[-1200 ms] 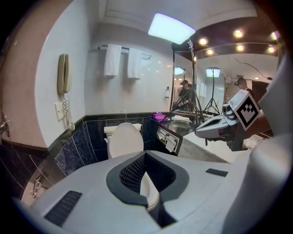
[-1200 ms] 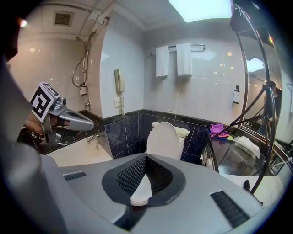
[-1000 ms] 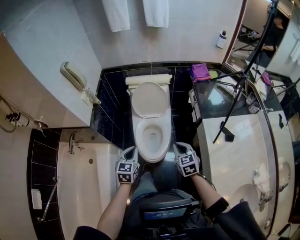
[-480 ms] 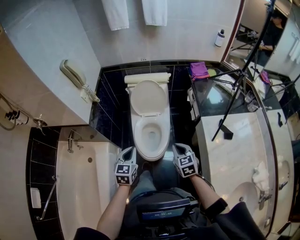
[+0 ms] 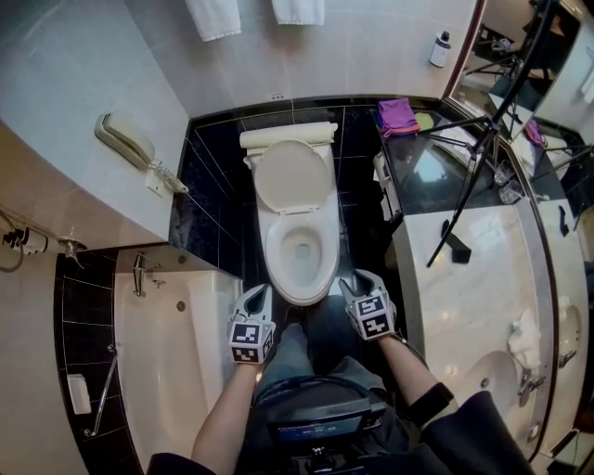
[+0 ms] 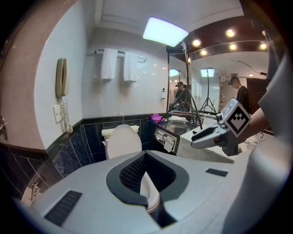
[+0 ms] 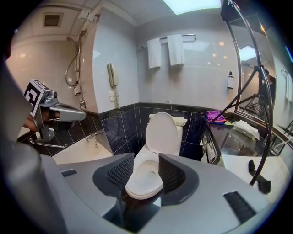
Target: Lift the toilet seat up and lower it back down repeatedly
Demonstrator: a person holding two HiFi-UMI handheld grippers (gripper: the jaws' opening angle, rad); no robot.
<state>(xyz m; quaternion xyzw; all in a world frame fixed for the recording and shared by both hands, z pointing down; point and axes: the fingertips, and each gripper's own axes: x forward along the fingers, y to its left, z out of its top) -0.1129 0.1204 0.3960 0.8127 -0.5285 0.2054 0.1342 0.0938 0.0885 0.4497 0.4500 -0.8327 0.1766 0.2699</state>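
The white toilet [image 5: 300,243] stands on dark tiles in the middle of the head view. Its lid [image 5: 289,175] leans upright against the tank, and the bowl [image 7: 144,176] lies bare below it. I cannot tell whether the seat ring is up with the lid or down on the bowl. My left gripper [image 5: 258,298] hovers at the bowl's front left, jaws apart and empty [image 6: 146,176]. My right gripper [image 5: 355,281] hovers at the front right. Its jaws [image 7: 142,171] have just been opening, with nothing between them. Neither gripper touches the toilet.
A bathtub [image 5: 176,362] lies to the left, below a wall phone [image 5: 130,144]. On the right runs a counter [image 5: 473,278] with a black tripod [image 5: 478,167], a purple cloth [image 5: 397,116] and a sink [image 5: 501,390]. Towels [image 5: 218,14] hang behind the toilet.
My right gripper's jaws have spread apart and the gripper has sunk a little beside the bowl. The left gripper has stayed put. The head view has shifted slightly.
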